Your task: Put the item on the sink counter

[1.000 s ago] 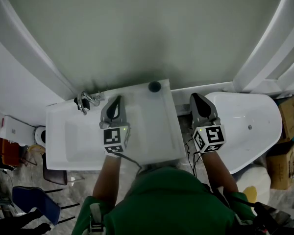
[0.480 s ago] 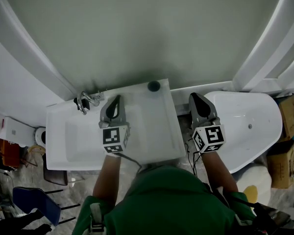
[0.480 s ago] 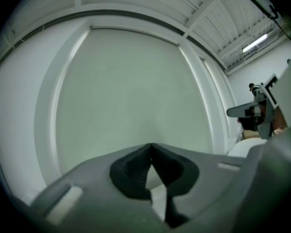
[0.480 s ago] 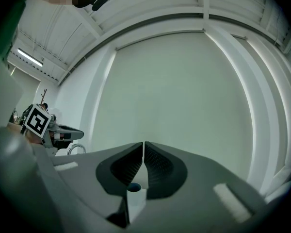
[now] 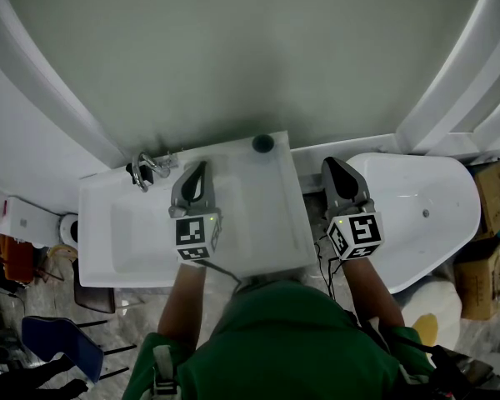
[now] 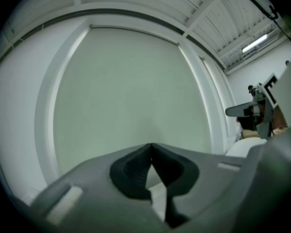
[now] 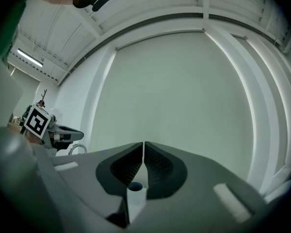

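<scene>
Sink counter (image 5: 258, 223), dark item (image 5: 262, 144) at back edge, beyond left gripper (image 5: 202, 167) and right gripper (image 5: 330, 164), fingers pressed together.

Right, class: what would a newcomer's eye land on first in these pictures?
The left tongs hang shut over the white rectangular sink counter, the right tongs shut at the left end of the white oval bathtub. A small dark round item sits at the counter's back right corner.

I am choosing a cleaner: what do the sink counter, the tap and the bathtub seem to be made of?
Sink counter: glossy white, likely ceramic or acrylic, judging by its smooth sheen. Tap: polished metal, probably chrome-plated, with bright reflections. Bathtub: glossy white, perhaps acrylic or enamel; smooth moulded curves.
</scene>
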